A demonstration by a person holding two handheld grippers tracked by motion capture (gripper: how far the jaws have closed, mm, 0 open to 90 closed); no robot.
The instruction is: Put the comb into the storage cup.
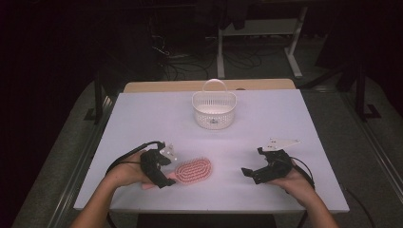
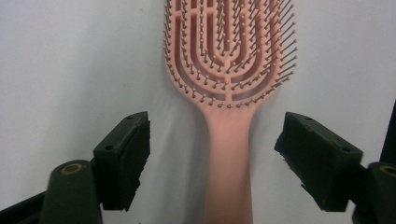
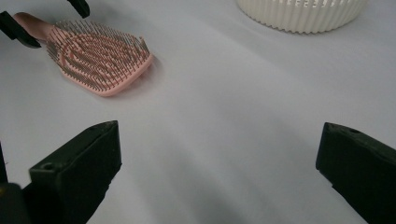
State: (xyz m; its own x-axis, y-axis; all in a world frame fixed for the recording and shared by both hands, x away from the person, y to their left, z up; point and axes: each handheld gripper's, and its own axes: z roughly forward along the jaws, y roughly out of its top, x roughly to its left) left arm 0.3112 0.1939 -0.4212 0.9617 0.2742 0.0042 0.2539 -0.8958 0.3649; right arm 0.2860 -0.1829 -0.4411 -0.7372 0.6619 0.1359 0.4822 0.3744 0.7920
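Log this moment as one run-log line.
left gripper: open, jaws astride hairbrush handle, pads clear | right gripper: open, nothing held | hairbrush: flat on table, bristles up | basket: upright, far side

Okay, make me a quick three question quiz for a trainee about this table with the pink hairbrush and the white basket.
1. True or false: the left tongs straddle the handle of the pink hairbrush, pads not touching it.
2. Which way do the brush's bristles face? A) up B) down onto the table C) sideways, toward the basket
3. Fill in: the white basket stands on the ____ side of the table from the person.

Key
1. True: a gap shows on each side of the handle.
2. A.
3. Far; the right tongs are open over bare table, holding nothing.
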